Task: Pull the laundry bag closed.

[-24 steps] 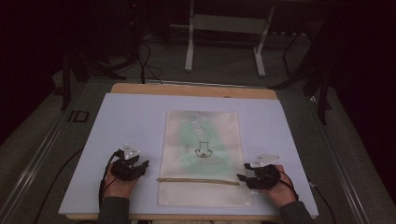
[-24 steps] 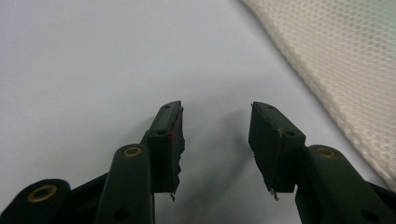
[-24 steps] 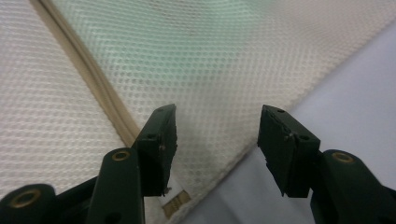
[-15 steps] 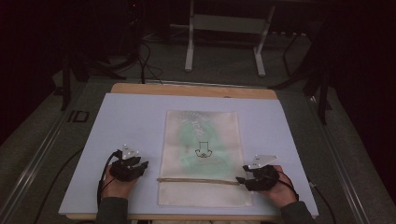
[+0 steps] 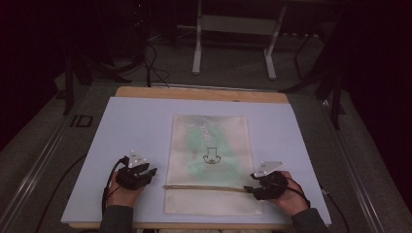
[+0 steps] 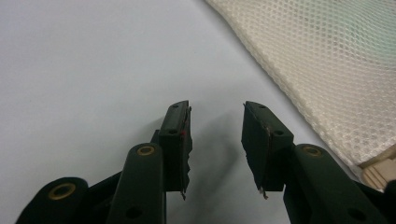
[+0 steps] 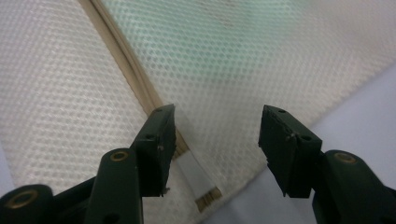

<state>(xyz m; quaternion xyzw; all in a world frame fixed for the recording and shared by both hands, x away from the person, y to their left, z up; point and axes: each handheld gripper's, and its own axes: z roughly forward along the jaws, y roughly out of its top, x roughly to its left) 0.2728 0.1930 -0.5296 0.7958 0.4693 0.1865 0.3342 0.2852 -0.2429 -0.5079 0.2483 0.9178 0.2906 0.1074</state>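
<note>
A pale mesh bag (image 5: 209, 136) lies flat in the middle of the white table cover (image 5: 131, 121), with something green and a small black mark showing through it. A tan strip (image 5: 204, 187) crosses the bag near its front end. My left gripper (image 5: 151, 173) rests on the cover just left of the bag, open, with nothing between its jaws (image 6: 215, 126); the mesh bag (image 6: 327, 60) lies to its upper right. My right gripper (image 5: 249, 189) sits at the bag's right edge by the strip, open (image 7: 217, 128) over the mesh bag (image 7: 243, 56) and the tan strip (image 7: 135, 74), without pressing on them.
A wooden board edge (image 5: 199, 93) shows behind the cover. A metal stand (image 5: 233, 29) and cables (image 5: 150, 63) sit on the dark floor beyond the table. Bare cover lies to the left and right of the bag.
</note>
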